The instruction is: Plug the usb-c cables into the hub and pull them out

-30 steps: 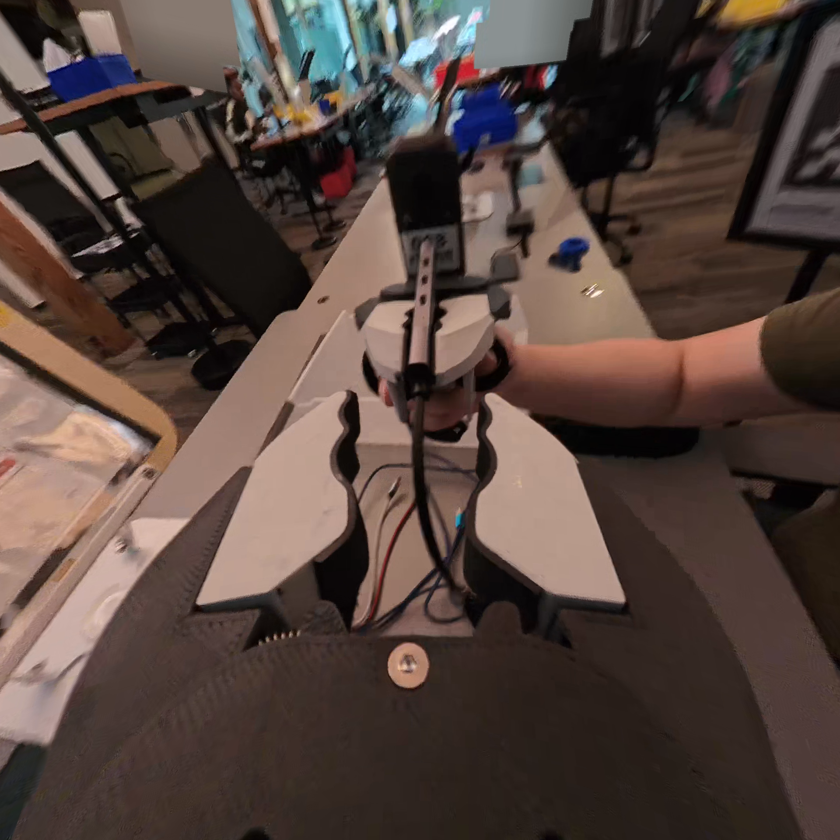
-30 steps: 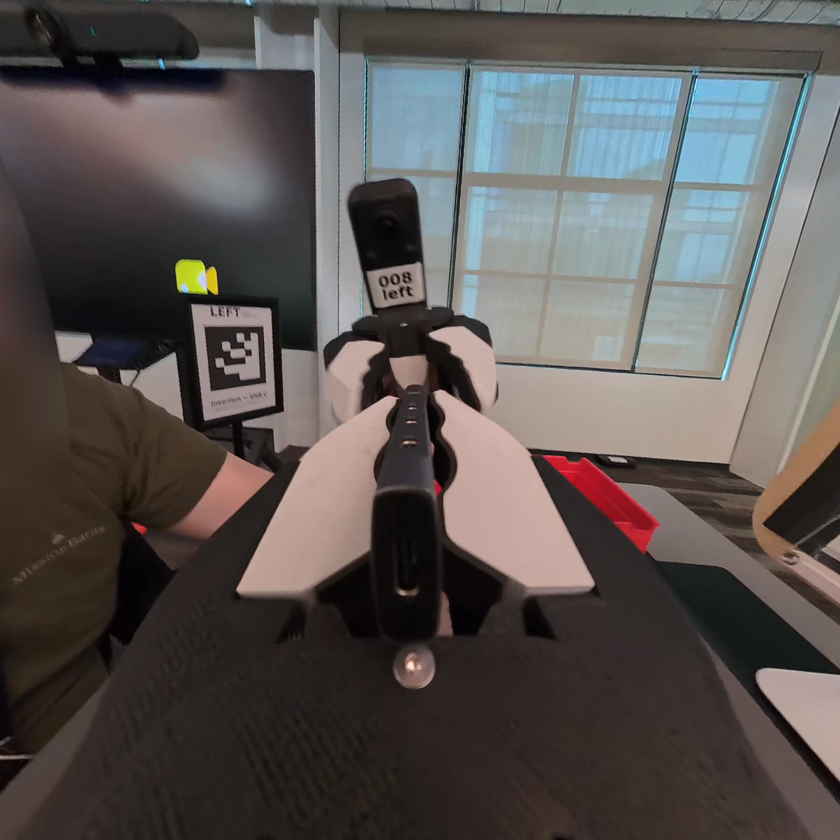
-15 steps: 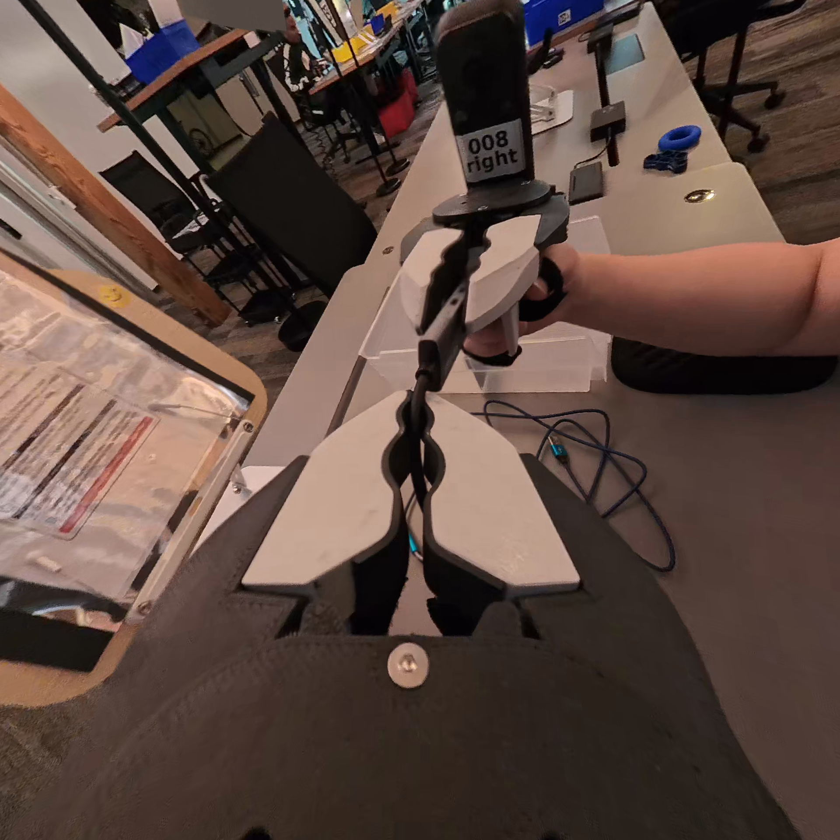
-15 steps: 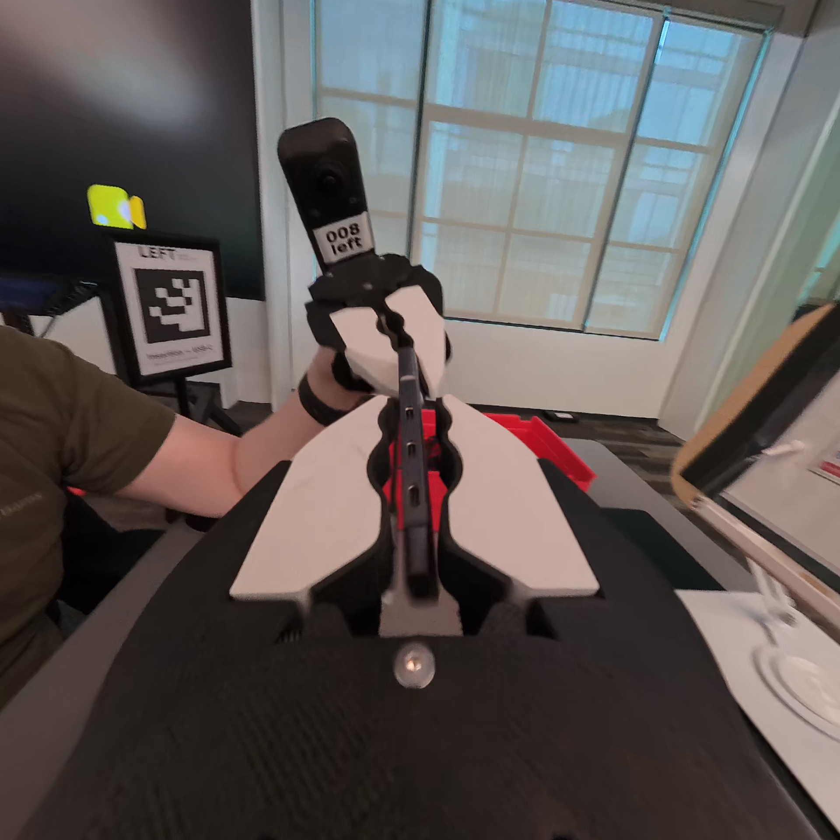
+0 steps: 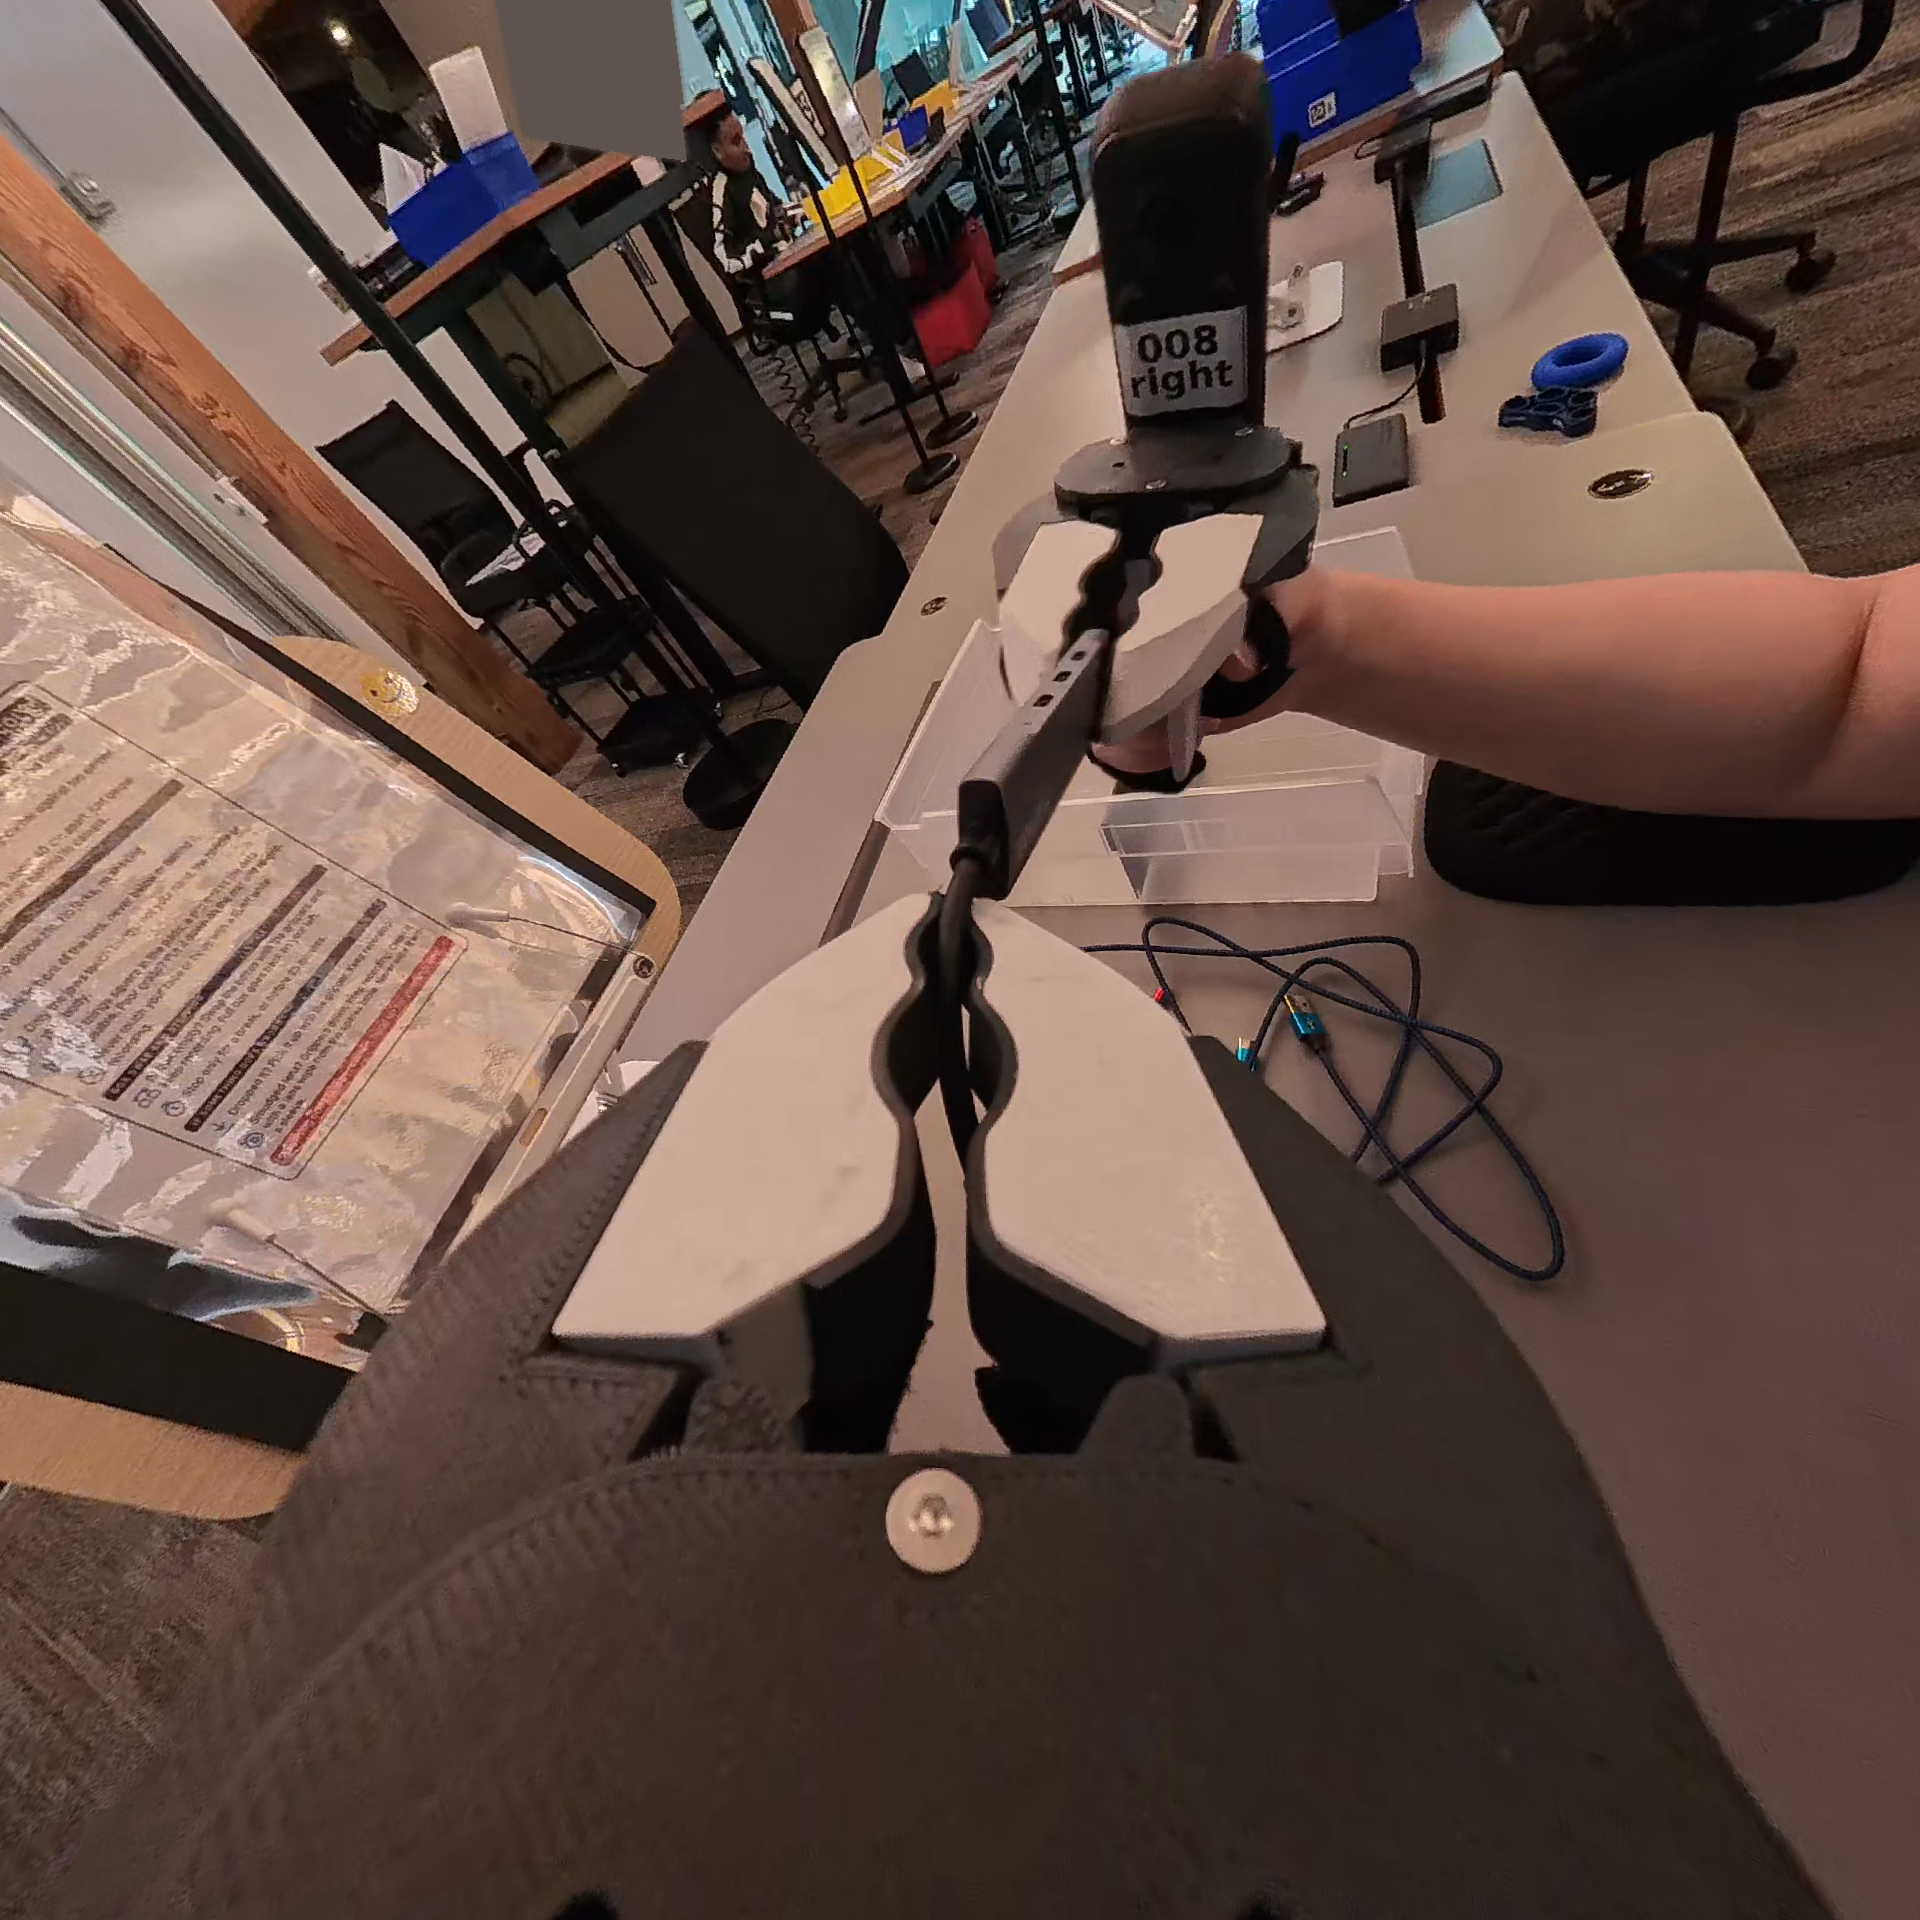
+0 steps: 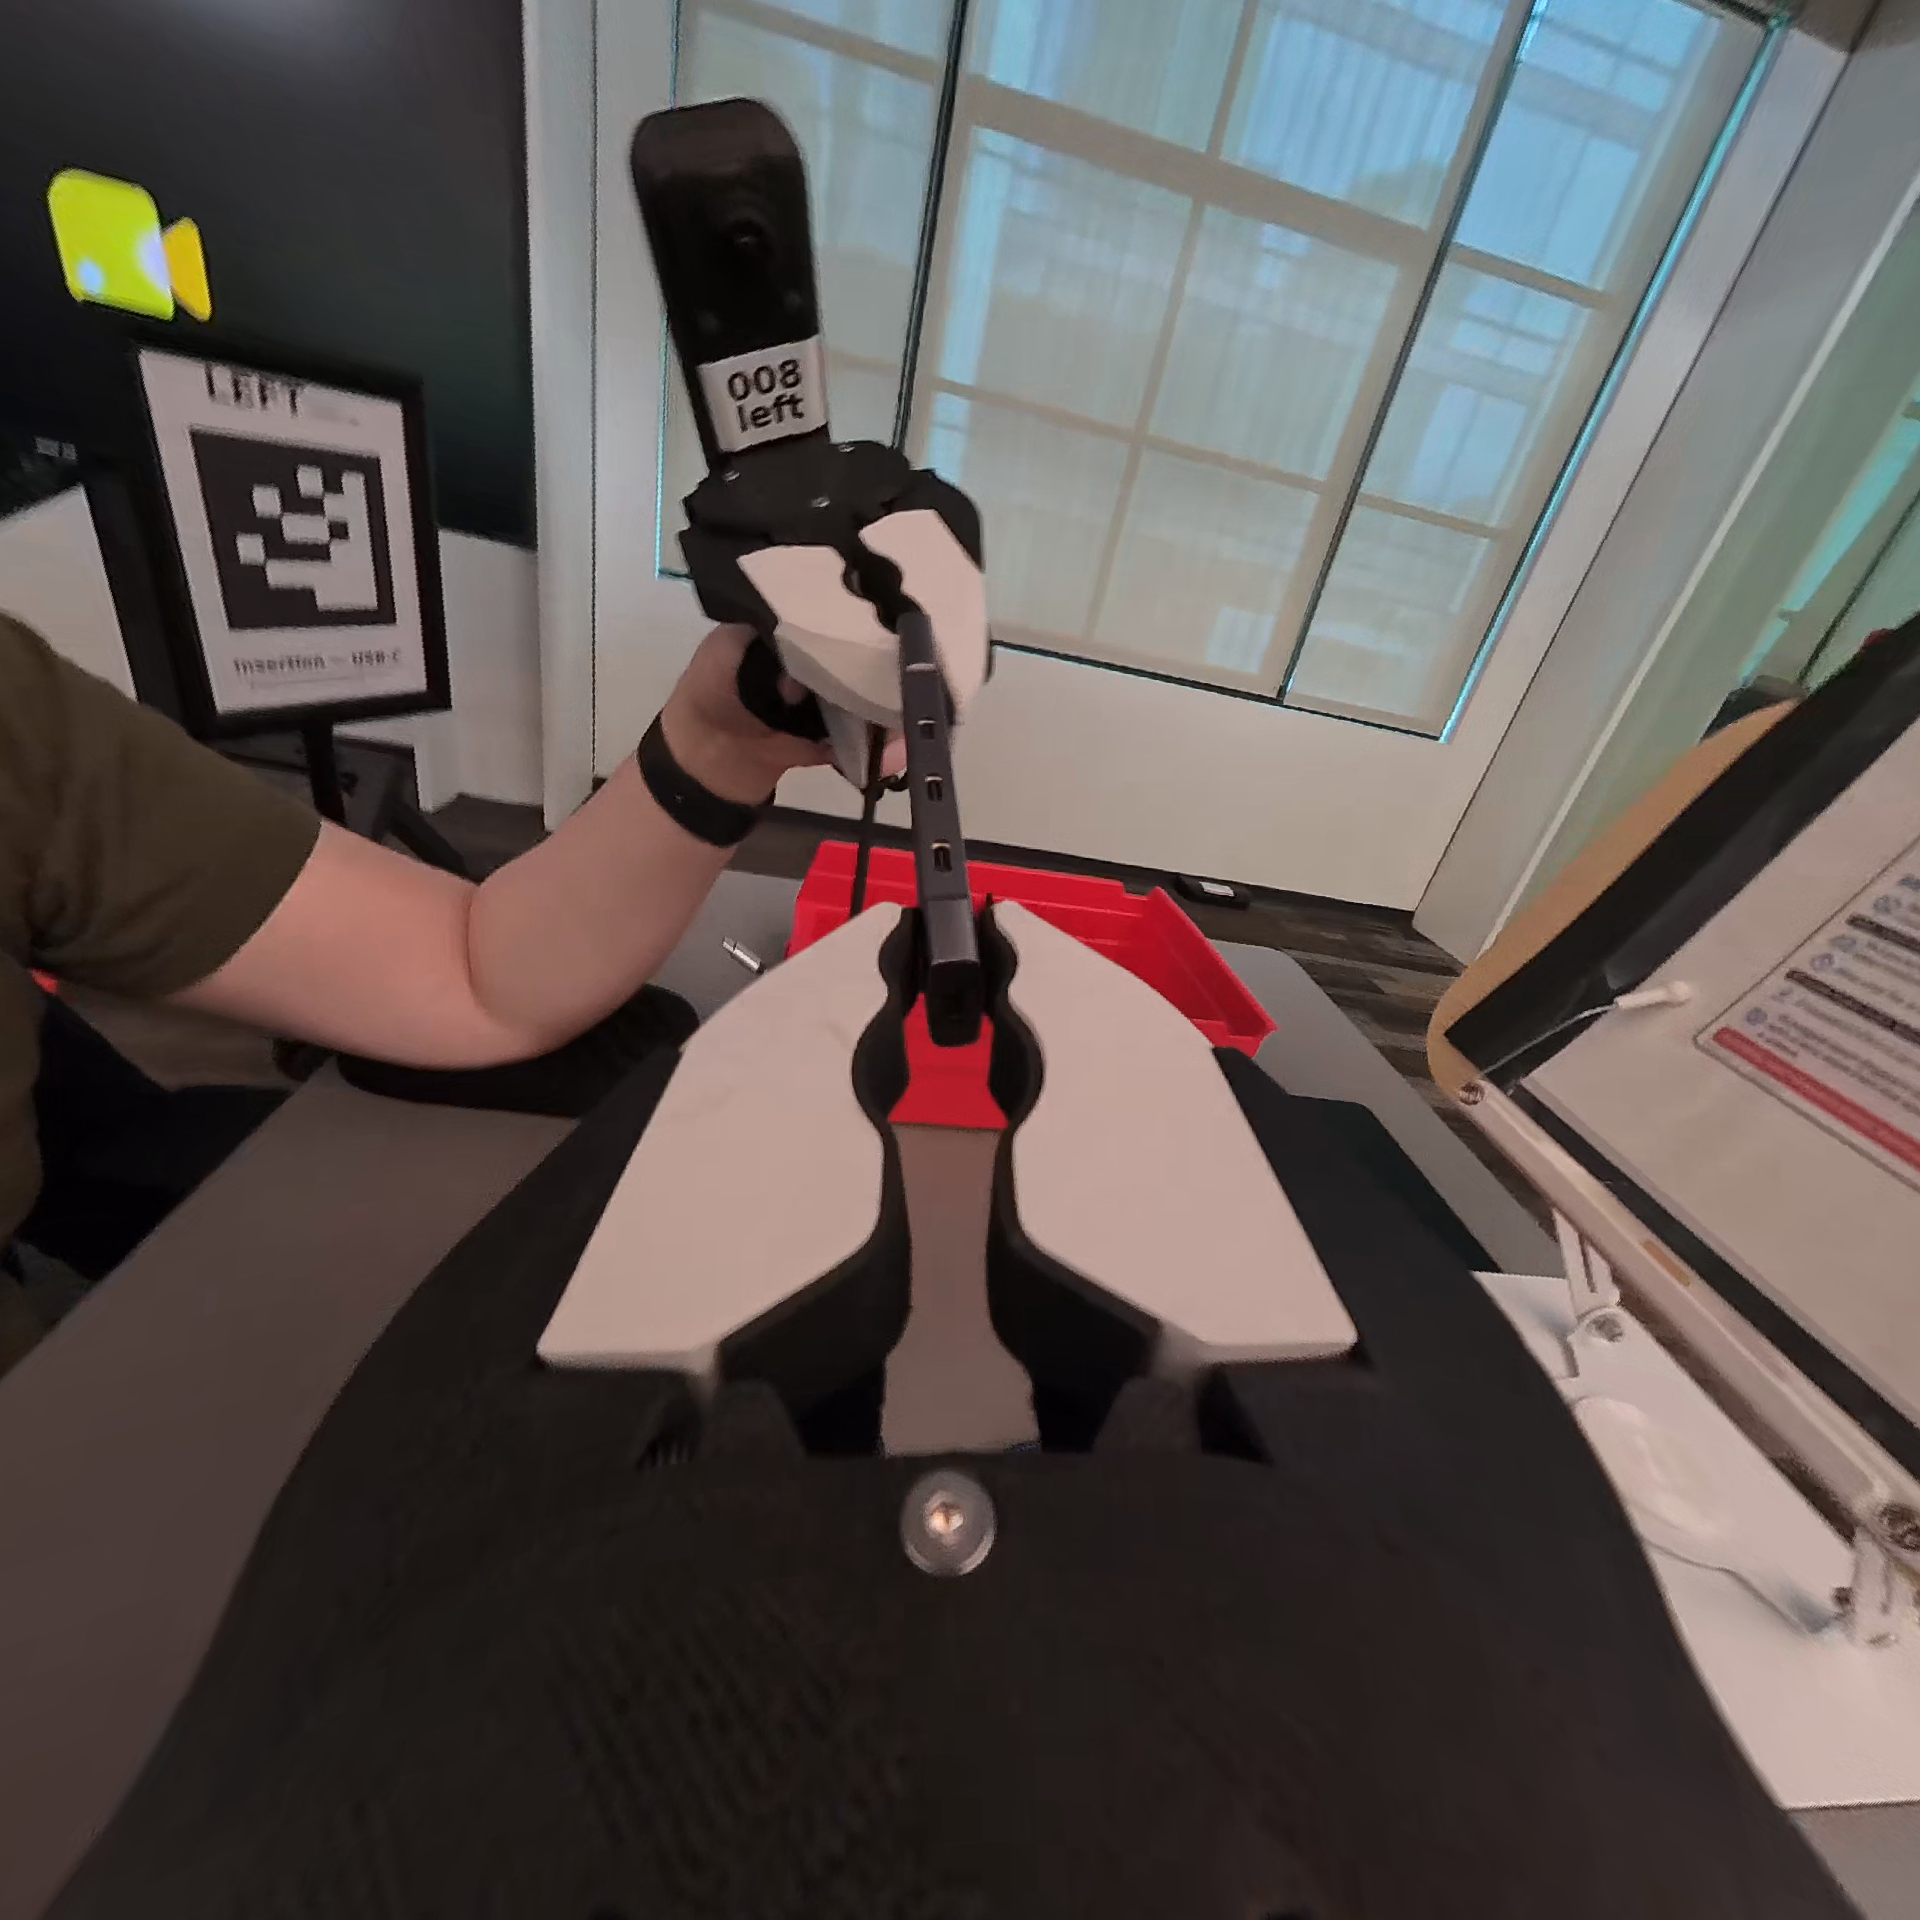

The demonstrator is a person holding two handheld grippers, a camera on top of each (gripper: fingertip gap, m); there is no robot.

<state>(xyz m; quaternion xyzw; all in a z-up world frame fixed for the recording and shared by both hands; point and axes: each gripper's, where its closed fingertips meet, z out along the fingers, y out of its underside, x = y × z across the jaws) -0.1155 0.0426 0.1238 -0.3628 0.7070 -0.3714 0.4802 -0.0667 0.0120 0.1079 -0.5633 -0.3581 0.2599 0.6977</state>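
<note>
Where a second ago it gaped, the left claw (image 5: 951, 940) now pinches the black cable (image 5: 961, 1049) — the right claw (image 6: 948, 935) still clamps the hub (image 6: 938, 821), farther off.

The near end of the hub (image 6: 948, 997) sinks between the right gripper (image 6: 945, 940) fingers, so its end face cannot be read; its far end is smeared by motion blur where it meets the left gripper (image 6: 883, 597); the black cable (image 5: 956, 997) drops between the left gripper's fingers and its lower run is lost in shadow; whether its plug (image 5: 977, 831) is fully seated in the hub cannot be told; the blue cable (image 5: 1455, 1122) passes behind the gripper body on its left side; the person's forearm (image 5: 1579, 696) is cut by the right edge; the monitor (image 5: 208, 1018) is cut by the left edge
</note>
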